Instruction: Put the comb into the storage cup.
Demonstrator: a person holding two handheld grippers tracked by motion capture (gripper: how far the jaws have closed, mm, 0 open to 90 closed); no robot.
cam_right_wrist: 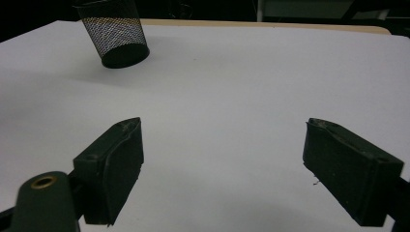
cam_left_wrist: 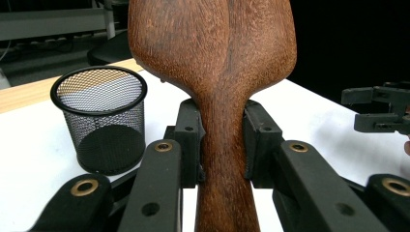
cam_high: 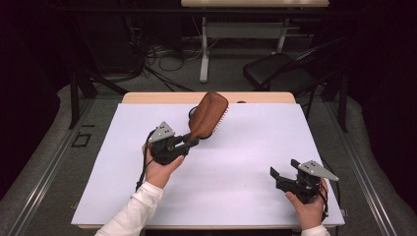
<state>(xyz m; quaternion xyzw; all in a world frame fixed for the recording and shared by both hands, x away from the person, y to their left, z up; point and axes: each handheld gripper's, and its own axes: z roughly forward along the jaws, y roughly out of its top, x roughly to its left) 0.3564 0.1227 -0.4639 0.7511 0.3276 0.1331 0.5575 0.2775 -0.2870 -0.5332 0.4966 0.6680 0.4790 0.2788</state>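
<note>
1. High view: the left gripper point(cam_high: 191, 141) has the brown wooden paddle hairbrush point(cam_high: 209, 115) lifted over the white surface point(cam_high: 236, 167), near the far edge.
2. Left gripper view: fingers point(cam_left_wrist: 186, 140) clamp the stiff, slick-looking handle, right beside the black mesh cup point(cam_left_wrist: 104, 121). Decent grab spot, though probably head-heavy.
3. Right gripper view: the right gripper point(cam_right_wrist: 222, 169) sits wide open, holding nothing.

- The white table cover point(cam_high: 236, 167) is bright, lit evenly from above. The room behind it is very dark.
- Shadows on the cover are soft and faint. A pale one lies beside the mesh cup point(cam_right_wrist: 114, 34).
- In the left gripper view, the wooden brush point(cam_left_wrist: 217, 72) looks sharp, with clear grain.
- In the right gripper view, the near jaws look a little blurry and dim.
- No strong glare shows on the cover.
</note>
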